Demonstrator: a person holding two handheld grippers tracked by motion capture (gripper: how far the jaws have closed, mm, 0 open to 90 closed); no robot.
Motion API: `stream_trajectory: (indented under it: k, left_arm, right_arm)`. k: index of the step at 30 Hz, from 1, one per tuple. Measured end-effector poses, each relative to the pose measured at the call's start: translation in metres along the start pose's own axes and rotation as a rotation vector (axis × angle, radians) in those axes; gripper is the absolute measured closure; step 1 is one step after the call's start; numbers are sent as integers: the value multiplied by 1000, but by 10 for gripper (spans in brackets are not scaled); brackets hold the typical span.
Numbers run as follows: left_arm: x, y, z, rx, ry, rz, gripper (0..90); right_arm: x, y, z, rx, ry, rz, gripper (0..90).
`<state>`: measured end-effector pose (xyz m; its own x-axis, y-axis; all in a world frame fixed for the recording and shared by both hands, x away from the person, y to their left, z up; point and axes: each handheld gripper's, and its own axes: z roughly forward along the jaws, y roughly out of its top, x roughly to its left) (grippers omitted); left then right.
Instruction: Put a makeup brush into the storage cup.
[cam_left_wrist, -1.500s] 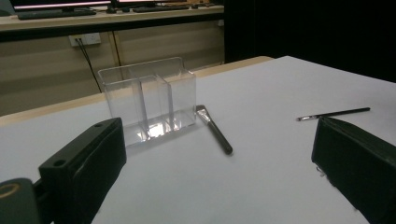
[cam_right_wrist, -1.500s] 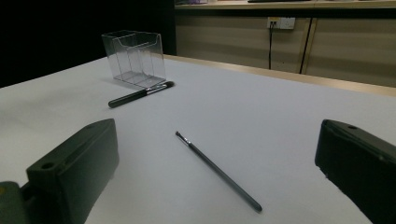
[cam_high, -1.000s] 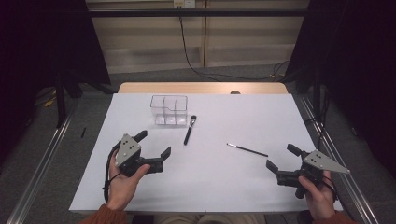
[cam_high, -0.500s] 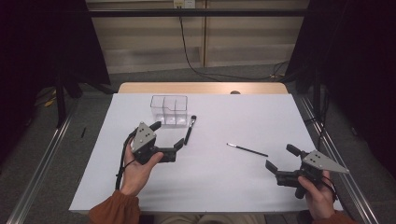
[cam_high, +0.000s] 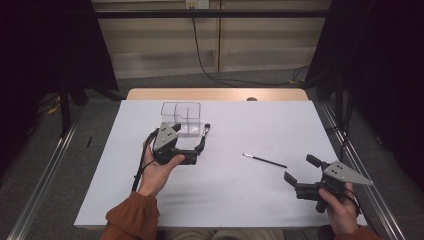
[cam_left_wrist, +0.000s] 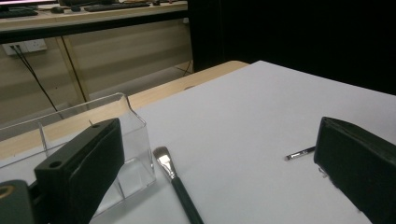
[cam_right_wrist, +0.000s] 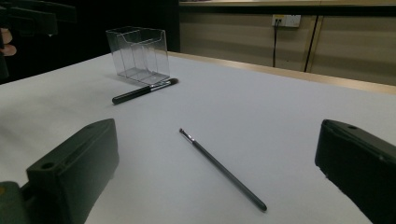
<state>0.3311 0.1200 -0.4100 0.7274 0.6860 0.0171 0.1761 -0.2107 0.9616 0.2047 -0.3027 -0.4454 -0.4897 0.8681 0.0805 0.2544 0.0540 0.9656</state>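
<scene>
In the high view, the left gripper (cam_high: 192, 152) hovers over the surface (cam_high: 235, 200) towards its far left part, jaws apart, just short of a thick black makeup brush (cam_high: 204, 138) that lies beside a clear plastic organiser box (cam_high: 181, 116) near the far edge. A thin eyeliner brush (cam_high: 265, 160) lies right of the middle of the surface, well apart from the thick one. The right gripper (cam_high: 299, 176) sits near the near right corner, jaws apart and holding nothing.

In the left gripper view, the two black jaws stand wide apart with the makeup brush (cam_left_wrist: 177, 184) between them on the white surface (cam_left_wrist: 261, 112), its flat bristle head pointing away, just beside the organiser box (cam_left_wrist: 116, 140). The tip of the eyeliner brush (cam_left_wrist: 299, 153) shows at the right jaw.

In the right gripper view, the jaws are also wide apart, and the eyeliner brush (cam_right_wrist: 223, 169) lies between them, slanting across the surface (cam_right_wrist: 280, 116). Farther off lie the makeup brush (cam_right_wrist: 144, 91) and the organiser box (cam_right_wrist: 137, 53), close together; whether they touch cannot be told.
</scene>
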Motion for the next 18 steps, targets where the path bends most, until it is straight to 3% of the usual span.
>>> stream_trajectory:
  k: [6,9,18]
  left_arm:
    - [8,2,14,25,8,-5,17]
    - [11,5,20,15,10,-5,16]
    - [17,11,36,81,23,-12,21]
  right_arm:
    - [0,0,1,1,-2,3,0]
    - [0,0,0,0,1,2,0]
    - [0,0,0,1,1,0,0]
